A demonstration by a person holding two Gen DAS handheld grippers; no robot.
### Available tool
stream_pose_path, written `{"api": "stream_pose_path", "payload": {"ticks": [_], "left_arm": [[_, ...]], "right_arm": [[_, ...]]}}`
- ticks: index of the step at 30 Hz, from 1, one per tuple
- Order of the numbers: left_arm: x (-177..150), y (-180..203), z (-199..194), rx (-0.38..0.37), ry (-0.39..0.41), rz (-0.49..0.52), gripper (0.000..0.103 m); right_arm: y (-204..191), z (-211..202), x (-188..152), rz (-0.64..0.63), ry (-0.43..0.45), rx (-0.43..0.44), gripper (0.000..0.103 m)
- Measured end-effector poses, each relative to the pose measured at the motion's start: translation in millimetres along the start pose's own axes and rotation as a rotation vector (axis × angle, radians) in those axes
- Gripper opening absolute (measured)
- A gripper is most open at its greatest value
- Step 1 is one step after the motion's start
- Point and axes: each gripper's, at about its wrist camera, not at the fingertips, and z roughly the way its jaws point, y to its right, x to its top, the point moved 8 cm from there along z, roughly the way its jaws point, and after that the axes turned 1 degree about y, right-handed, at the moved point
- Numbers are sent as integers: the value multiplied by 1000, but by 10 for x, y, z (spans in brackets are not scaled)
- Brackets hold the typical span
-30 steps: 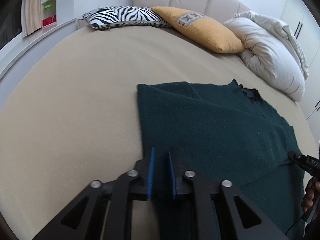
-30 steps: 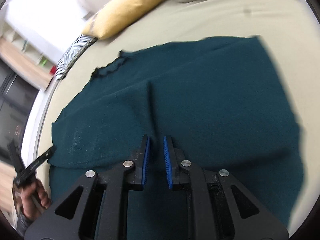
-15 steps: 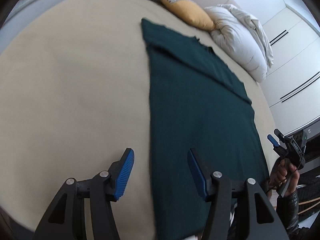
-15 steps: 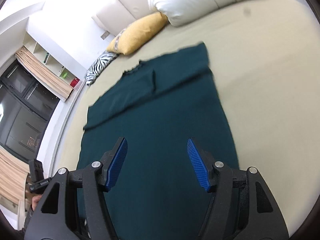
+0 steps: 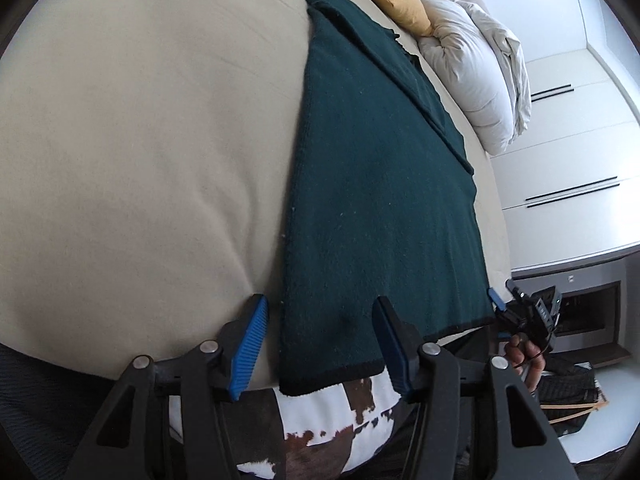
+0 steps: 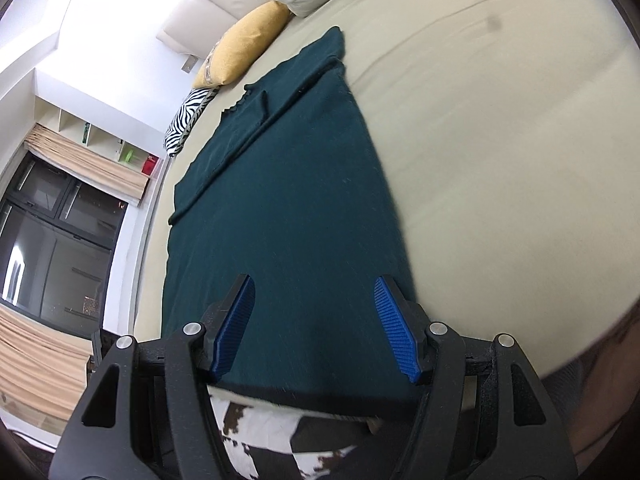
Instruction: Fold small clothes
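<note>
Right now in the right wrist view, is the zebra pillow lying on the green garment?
No. The zebra pillow lies at the head of the bed, apart from the green garment, beside the yellow pillow.

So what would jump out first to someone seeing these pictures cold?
The dark green knitted garment spread flat down the beige bed, its black-edged hem at the near edge. Then the blue-padded left gripper, closing astride the hem's left corner, and the right gripper open over the right. A mustard yellow cushion lies beyond.

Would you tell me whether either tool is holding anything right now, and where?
Nothing is held. The left tool, closing, straddles the green garment's bottom corner; the right tool is open above its hem.
</note>
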Motion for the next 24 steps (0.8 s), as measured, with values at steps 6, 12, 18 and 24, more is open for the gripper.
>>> {"api": "stream_pose_path", "payload": {"ticks": [6, 12, 18, 24], "left_arm": [[-81, -31, -1, -11, -31, -8, 27], [-63, -33, -27, -18, -12, -20, 7], [-31, 45, -103, -28, 32, -3, 6], [12, 106, -200, -37, 66, 14, 6]], "right_arm": [[162, -189, -6, 37, 30, -14, 60], [271, -342, -67, 55, 32, -45, 59], [333, -375, -143, 79, -7, -64, 56], [289, -290, -255, 86, -97, -71, 38]]}}
